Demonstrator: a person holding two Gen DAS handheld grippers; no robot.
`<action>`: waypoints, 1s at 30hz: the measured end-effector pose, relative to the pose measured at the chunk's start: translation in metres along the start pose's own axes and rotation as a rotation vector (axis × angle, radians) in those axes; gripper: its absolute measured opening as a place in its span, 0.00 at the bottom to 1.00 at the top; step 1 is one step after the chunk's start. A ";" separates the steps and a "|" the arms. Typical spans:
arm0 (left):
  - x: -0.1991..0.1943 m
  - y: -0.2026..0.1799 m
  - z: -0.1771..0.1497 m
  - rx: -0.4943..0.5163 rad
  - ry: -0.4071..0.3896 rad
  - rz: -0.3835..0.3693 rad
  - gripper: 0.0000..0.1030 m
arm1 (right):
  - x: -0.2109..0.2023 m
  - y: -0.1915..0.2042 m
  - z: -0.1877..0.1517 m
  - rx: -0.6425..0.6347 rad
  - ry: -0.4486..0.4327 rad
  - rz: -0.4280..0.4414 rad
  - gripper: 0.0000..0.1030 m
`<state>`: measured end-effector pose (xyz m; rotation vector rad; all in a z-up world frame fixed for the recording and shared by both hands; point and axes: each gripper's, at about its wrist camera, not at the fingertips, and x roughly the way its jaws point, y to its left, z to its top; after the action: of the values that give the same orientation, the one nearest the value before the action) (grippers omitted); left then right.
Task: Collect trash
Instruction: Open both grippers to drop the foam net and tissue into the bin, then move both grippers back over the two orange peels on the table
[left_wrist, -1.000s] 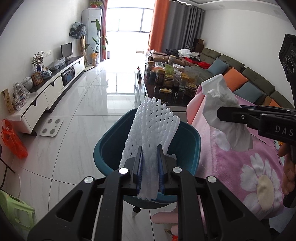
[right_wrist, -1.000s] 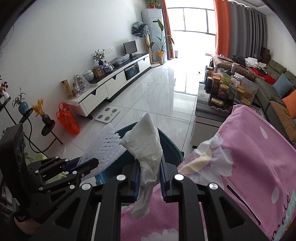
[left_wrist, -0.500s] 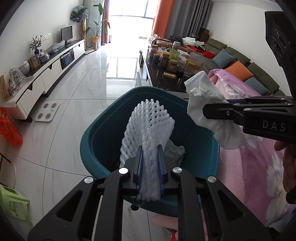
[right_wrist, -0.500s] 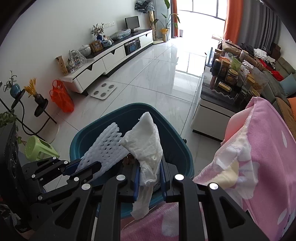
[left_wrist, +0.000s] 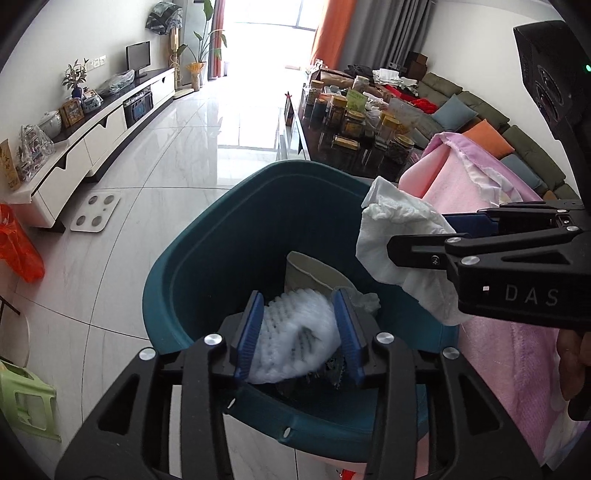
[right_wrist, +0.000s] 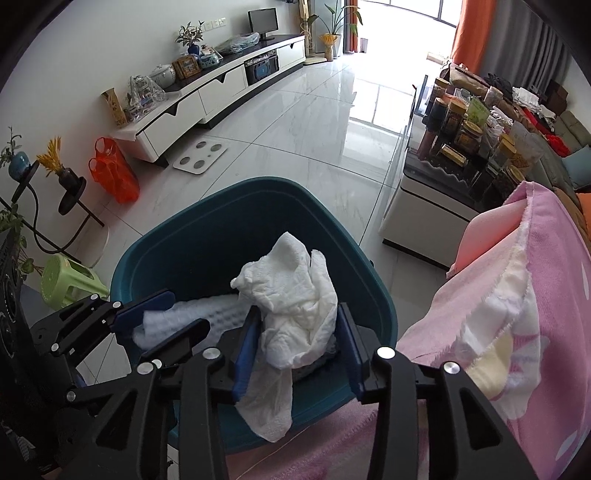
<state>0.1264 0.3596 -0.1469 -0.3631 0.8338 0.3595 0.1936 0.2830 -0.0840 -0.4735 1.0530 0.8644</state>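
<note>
1. Teal bin (left_wrist: 207, 258) stands on the pale tiled floor (left_wrist: 177, 158), hard against the pink blanket (left_wrist: 517, 354) on one side. Floor on its other side lies open toward the white TV cabinet (left_wrist: 92, 136).
2. Left gripper (left_wrist: 299, 328) hangs over the bin mouth, jaws opening; white foam net (left_wrist: 295, 339) sits loose between the blue pads, blurred, inside the rim.
3. Right gripper (right_wrist: 295, 350) also over the bin, jaws opening; crumpled white tissue (right_wrist: 295, 295) lies between the pads, its tail draped over the near rim.
4. Left view alone shows a paper piece (left_wrist: 310, 273) already in the bin.
5. Right view alone shows the green stool (right_wrist: 66, 280) and plant stand (right_wrist: 70, 188) just beyond the bin.
</note>
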 end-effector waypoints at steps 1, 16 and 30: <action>-0.001 0.000 0.001 -0.001 -0.005 0.008 0.53 | 0.000 -0.001 0.000 0.006 0.000 0.006 0.50; -0.065 0.022 0.010 -0.052 -0.174 0.020 0.94 | -0.044 -0.021 0.000 0.075 -0.141 0.038 0.77; -0.124 -0.004 0.023 -0.024 -0.266 -0.018 0.94 | -0.111 -0.049 -0.033 0.117 -0.307 0.021 0.85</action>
<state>0.0666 0.3457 -0.0364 -0.3362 0.5661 0.3920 0.1898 0.1880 -0.0022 -0.2225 0.8213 0.8582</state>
